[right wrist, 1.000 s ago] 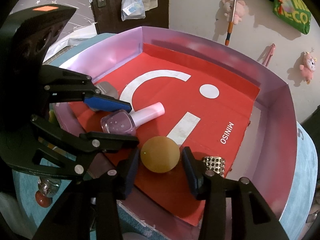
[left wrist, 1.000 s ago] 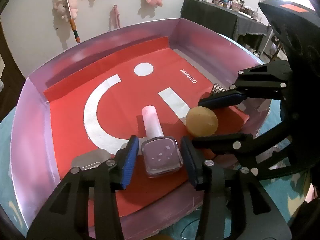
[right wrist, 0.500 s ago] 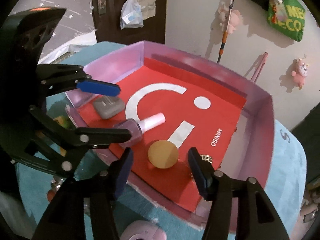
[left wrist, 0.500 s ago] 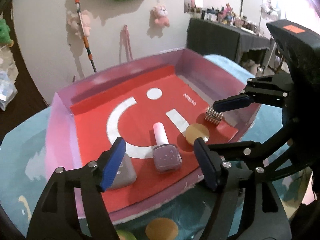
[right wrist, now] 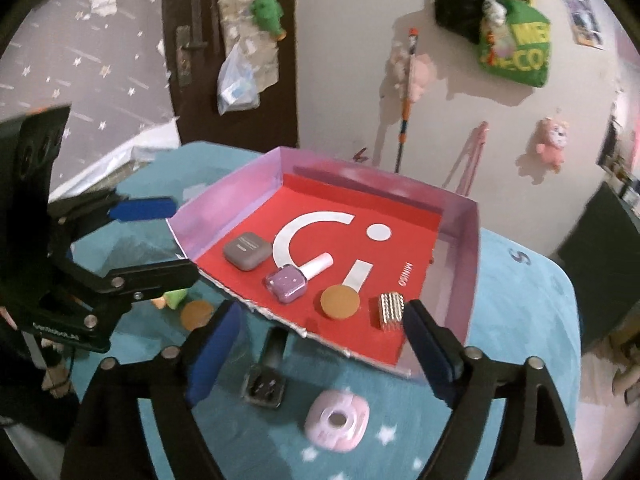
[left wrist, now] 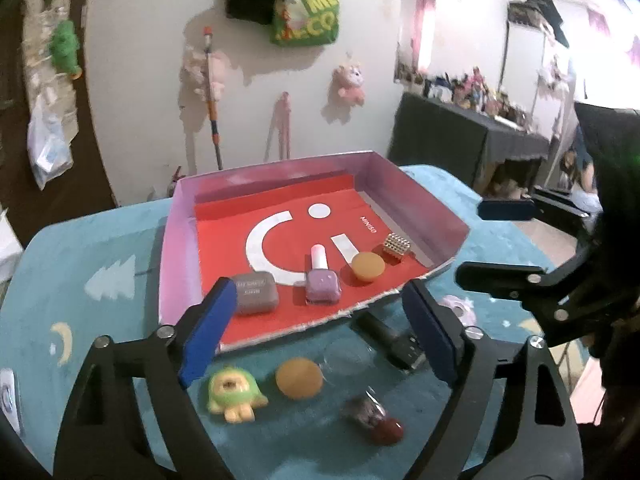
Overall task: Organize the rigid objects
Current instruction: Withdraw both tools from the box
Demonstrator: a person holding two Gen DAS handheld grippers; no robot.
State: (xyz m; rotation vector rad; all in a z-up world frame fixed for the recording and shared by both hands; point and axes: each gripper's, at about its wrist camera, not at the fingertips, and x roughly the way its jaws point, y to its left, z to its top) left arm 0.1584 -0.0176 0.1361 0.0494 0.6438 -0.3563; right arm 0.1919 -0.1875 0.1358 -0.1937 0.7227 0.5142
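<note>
I see open red floor at the back of the tray; its side walls block entry, the near edge seems lowest.

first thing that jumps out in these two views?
The pink-walled tray with its bright red liner, holding a neat row along its near edge: grey case, purple nail polish bottle, orange disc, studded silver block. In front of it, more things lie loose on the teal cloth, including a green toy, between the wide-open left gripper.
</note>
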